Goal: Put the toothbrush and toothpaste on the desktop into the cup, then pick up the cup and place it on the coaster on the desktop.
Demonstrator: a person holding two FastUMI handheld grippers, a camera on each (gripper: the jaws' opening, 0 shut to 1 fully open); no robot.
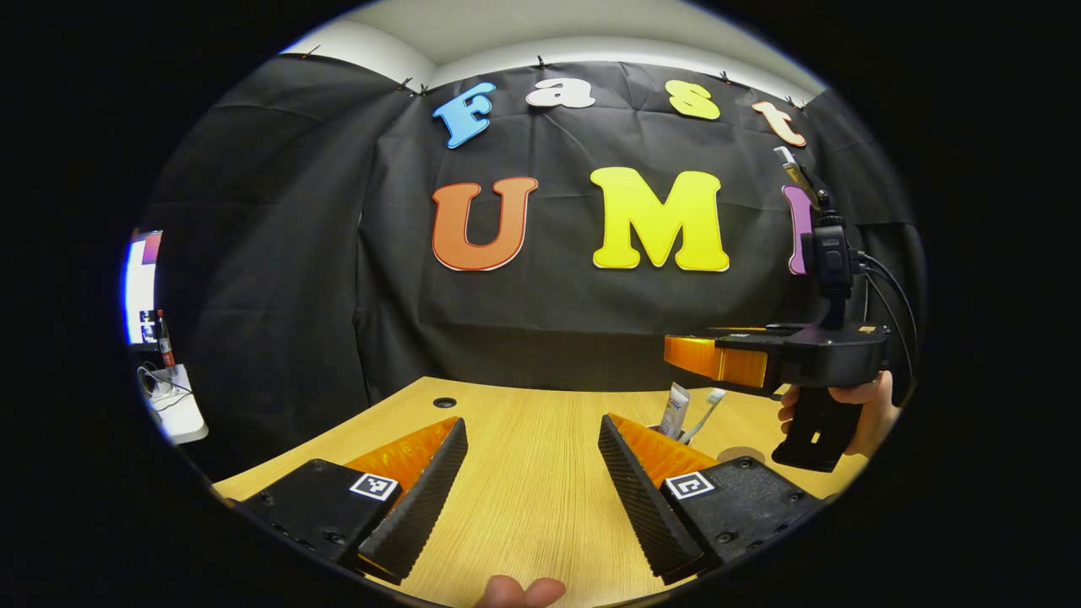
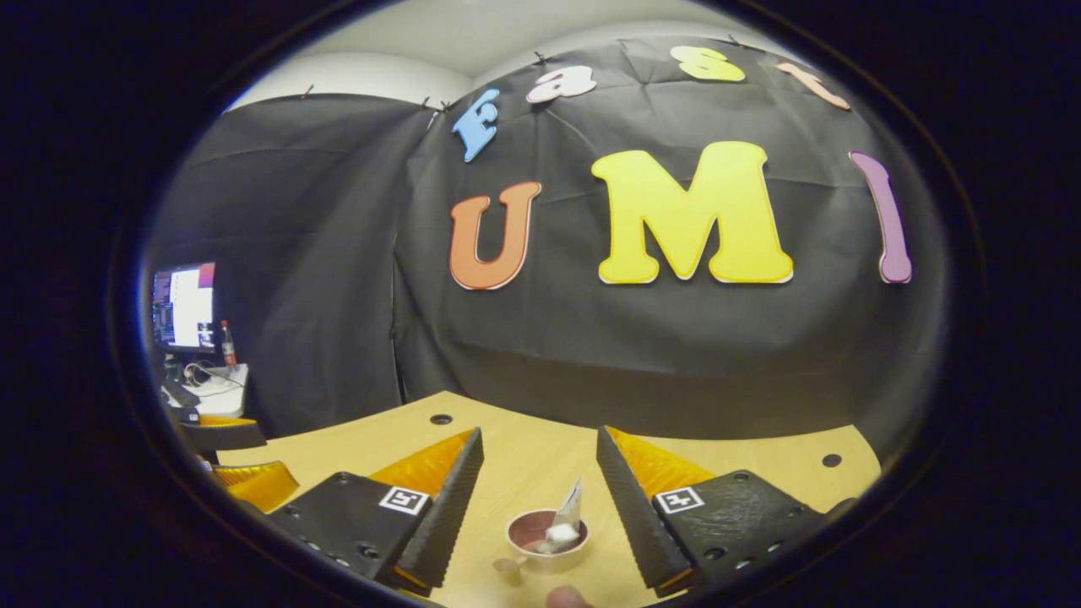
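Observation:
In the right gripper view a small brown-lined cup (image 2: 540, 549) with a side handle stands on the wooden desk (image 2: 524, 464). It holds the toothpaste tube (image 2: 572, 505) and the toothbrush (image 2: 559, 534). My right gripper (image 2: 539, 432) hovers open above it, touching nothing. In the left gripper view the toothpaste (image 1: 676, 409) and toothbrush (image 1: 708, 412) stick up behind my right finger, which hides the cup. A grey round coaster (image 1: 741, 454) lies just right of them. My left gripper (image 1: 532, 422) is open over bare desk. The right gripper (image 1: 676, 353), held by a hand (image 1: 853, 405), hangs above the cup.
A monitor (image 2: 184, 306) and a white side table with cables (image 2: 221, 382) stand off the desk's left end. The desk has cable holes (image 2: 440, 419) (image 2: 832, 460) near the back. Black cloth wall closes the back. Part of the left gripper (image 2: 245, 481) sits at far left.

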